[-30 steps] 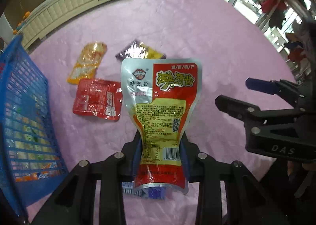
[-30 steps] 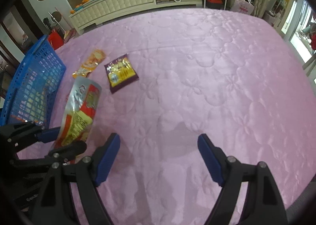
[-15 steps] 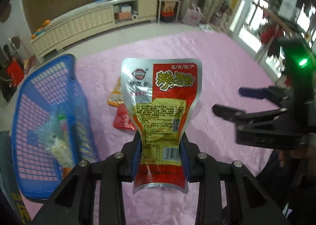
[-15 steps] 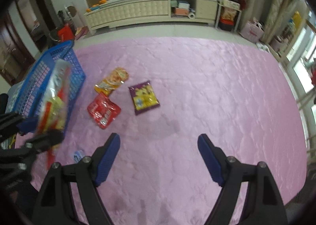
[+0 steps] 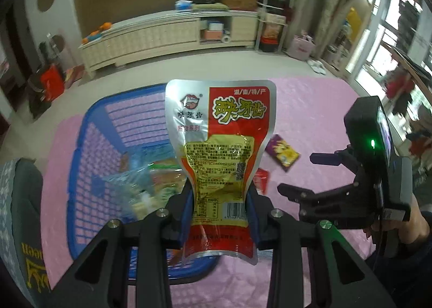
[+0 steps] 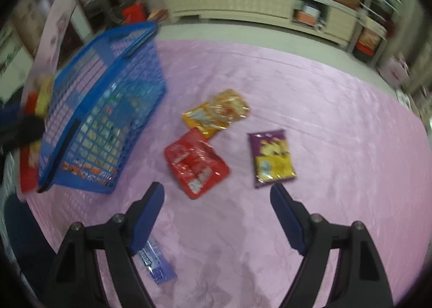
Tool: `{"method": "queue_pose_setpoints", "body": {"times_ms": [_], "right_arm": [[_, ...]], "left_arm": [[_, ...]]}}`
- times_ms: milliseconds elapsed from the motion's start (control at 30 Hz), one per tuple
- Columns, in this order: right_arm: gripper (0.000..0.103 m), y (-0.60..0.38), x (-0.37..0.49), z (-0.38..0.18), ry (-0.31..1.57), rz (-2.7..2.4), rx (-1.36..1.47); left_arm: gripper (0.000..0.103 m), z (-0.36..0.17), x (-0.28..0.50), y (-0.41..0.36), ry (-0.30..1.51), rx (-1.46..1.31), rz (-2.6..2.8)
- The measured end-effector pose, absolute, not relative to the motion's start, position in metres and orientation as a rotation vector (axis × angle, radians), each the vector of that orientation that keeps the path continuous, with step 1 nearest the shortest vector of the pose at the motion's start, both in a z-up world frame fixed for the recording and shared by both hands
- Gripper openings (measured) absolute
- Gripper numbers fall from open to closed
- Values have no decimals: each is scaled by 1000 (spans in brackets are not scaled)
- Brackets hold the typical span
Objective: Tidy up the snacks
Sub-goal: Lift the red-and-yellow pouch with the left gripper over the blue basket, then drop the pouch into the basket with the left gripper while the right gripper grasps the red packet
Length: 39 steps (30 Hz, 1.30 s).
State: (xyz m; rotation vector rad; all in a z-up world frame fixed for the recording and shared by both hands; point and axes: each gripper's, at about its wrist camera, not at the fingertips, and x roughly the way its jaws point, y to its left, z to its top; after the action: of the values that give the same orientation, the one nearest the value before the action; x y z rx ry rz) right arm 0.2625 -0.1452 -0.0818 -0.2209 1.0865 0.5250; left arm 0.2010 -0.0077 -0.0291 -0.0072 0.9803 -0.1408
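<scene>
Left wrist view, left to right. A blue plastic lattice basket point(image 5: 89, 173) fills the left and centre of the frame, resting on the pink quilted cover point(image 5: 310, 119). Several snack packets lie inside it, blurred; their kinds cannot be told. At centre, the left gripper point(image 5: 220, 209) is clamped on the lower part of a silver-and-red foil snack pouch point(image 5: 220, 146), which stands upright between the blue pads, in front of the basket's interior. Just right of the pouch, a red packet's edge point(image 5: 262, 181) shows on the cover, and further right a purple-and-yellow snack packet point(image 5: 282, 152) lies flat. At the right edge, the right gripper point(image 5: 302, 173) appears side-on, fingers spread, with a green light lit on its body.

Right wrist view, left to right. At the far left edge the held pouch point(image 6: 33, 108) shows as a blur above the basket point(image 6: 102, 108), which sits upper left on the cover point(image 6: 337, 119). A small blue-purple wrapper point(image 6: 155, 264) lies at lower left, partly behind the left finger. In mid-frame, an orange-yellow foil packet point(image 6: 216, 112) overlaps the top corner of the red foil packet point(image 6: 195, 163). The purple-and-yellow packet point(image 6: 271, 158) lies apart to their right. The right gripper point(image 6: 217, 213) is at the bottom, jaws wide apart and holding nothing, above bare cover.
</scene>
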Motion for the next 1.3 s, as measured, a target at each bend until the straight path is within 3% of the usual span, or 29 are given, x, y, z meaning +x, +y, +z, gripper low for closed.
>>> {"method": "queue_pose_setpoints", "body": {"times_ms": [633,1033,1133,1300], "right_arm": [[84,-86,280,-140,1092,650,-480],[84,-82,296,-149,1123,701,-470],[80,-81,297,-149,1115,712,-469],[64,-83,291,-146,1099,714,-470]], "left_arm": [[33,-73,210,60,1102,-85,25],[35,-84,223,84,1141,-82,95],[35,-87,223,78,1142,-41,100],[42,-92,226,80,1149,-51,91]]}}
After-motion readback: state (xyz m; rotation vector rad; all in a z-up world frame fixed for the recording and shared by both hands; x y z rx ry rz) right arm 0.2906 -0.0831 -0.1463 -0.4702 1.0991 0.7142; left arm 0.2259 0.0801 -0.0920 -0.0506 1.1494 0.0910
